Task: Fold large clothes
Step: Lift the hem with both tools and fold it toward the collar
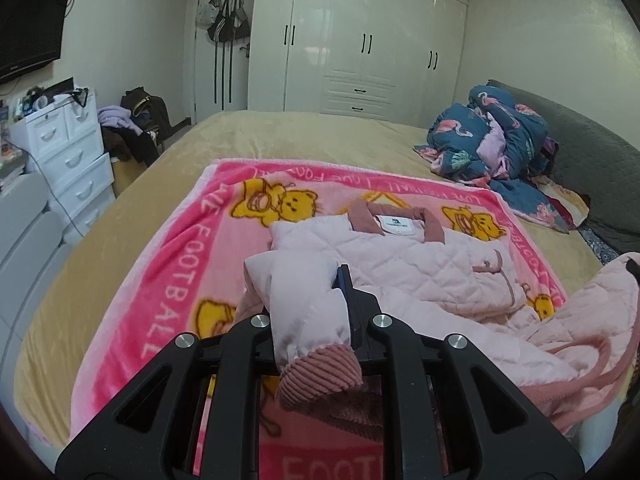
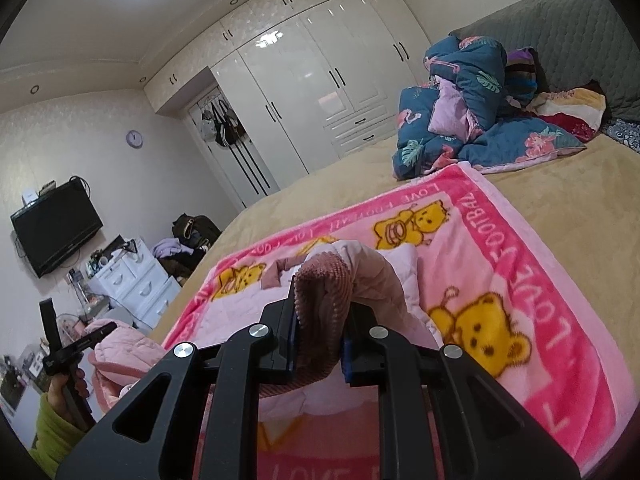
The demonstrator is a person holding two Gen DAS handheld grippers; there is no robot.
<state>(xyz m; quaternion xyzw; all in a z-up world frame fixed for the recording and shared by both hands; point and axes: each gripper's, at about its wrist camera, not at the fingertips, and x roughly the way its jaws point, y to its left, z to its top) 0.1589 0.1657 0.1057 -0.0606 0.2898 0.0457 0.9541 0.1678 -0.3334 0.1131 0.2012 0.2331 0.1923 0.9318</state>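
A: Now, left wrist view first. Your left gripper (image 1: 320, 304) is clenched on a sleeve (image 1: 308, 320) of the pink jacket (image 1: 420, 272); the ribbed cuff (image 1: 320, 380) hangs back over the gripper frame toward the camera.

B: And the jacket itself?

A: It lies on the blanket (image 1: 180, 280), collar (image 1: 396, 220) toward the wardrobe (image 1: 360, 40), label showing. The blanket is spread on the bed (image 1: 300, 136). Its right side bunches up at the frame's right edge, lifted off the blanket.

B: Anything else on the bed?

A: A quilt (image 1: 488, 132) heaped near the headboard (image 1: 580, 140), well apart from the jacket.

B: Right wrist view?

A: Your right gripper (image 2: 320, 320) is closed on the other cuff (image 2: 320, 292); the sleeve (image 2: 376, 280) arches up from the jacket (image 2: 240, 312) into the jaws. At lower left you see your left hand (image 2: 68, 388) in a green sleeve (image 2: 56, 436), holding the left gripper (image 2: 76, 344), with pink quilted cloth bunched beside it. I cannot tell from this view how its jaws stand.
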